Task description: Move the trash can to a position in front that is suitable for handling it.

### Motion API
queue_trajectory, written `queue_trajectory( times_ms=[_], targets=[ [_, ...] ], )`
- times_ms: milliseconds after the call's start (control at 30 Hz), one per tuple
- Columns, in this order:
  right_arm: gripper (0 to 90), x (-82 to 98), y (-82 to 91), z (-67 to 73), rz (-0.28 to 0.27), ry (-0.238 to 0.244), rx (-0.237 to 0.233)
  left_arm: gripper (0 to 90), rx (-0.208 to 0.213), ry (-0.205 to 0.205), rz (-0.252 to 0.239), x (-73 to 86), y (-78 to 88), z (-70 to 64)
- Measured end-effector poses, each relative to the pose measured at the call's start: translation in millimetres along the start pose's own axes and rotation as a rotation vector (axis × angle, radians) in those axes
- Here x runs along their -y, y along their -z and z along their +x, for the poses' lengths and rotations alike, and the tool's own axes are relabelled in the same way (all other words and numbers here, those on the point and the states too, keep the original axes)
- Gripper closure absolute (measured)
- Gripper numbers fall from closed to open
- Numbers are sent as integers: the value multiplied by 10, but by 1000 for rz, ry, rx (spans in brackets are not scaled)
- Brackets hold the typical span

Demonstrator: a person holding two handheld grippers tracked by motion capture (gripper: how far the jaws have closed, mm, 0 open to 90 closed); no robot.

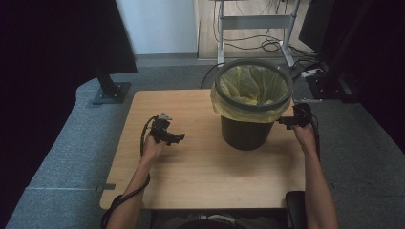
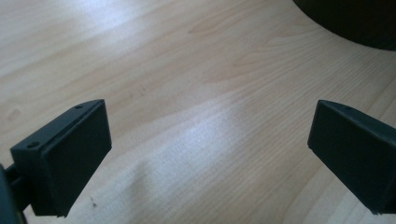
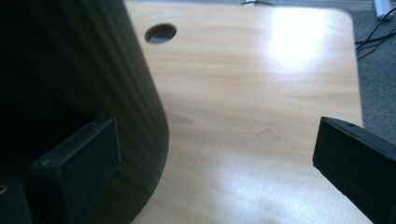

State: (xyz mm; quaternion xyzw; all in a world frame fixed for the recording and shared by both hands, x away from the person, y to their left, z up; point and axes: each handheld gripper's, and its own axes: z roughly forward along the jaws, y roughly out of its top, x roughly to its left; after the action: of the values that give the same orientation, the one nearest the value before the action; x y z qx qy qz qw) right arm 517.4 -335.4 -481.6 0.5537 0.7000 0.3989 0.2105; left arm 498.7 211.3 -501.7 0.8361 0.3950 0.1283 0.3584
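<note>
The bin (image 1: 248,107), lined with a yellow bag (image 1: 250,86), stands on the surface (image 1: 200,162) toward its far right. Both claws are wide and empty. Bring your right claw (image 1: 285,122) squarely against the bin wall; keep your left claw (image 1: 177,138) clear.

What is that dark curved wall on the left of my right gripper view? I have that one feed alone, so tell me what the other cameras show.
Observer: It is a dark bin lined with a yellow bag, standing on the wooden table.
Operator: Where is the right gripper?
Observer: The right gripper is beside the bin's right side, jaws open, below the bag's overhang.
Operator: And the left one?
Observer: The left gripper is over bare table left of the bin, pointing toward it, jaws wide open with nothing between them.
</note>
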Motion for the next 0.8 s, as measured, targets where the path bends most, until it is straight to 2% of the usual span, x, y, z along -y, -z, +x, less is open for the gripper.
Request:
queue_trajectory(
  times_ms=[200, 300, 433, 667, 800],
  targets=[
    [26, -53, -45, 50, 5, 18, -1, 0, 53, 16, -46, -87, 16, 53],
    [26, -60, -77, 116, 3, 27, -16, 0, 99, 20, -82, -141, 3, 72],
    [27, -73, -125, 234, 4, 44, -35, 0, 79, 17, -101, -236, -9, 95],
    [27, -106, -215, 487, 5, 79, -53, 0, 21, 53, -137, -395, -7, 191],
    [29, -106, -278, 631, 1, 97, -69, 0, -5, 34, -142, -480, -14, 202]
  ],
)
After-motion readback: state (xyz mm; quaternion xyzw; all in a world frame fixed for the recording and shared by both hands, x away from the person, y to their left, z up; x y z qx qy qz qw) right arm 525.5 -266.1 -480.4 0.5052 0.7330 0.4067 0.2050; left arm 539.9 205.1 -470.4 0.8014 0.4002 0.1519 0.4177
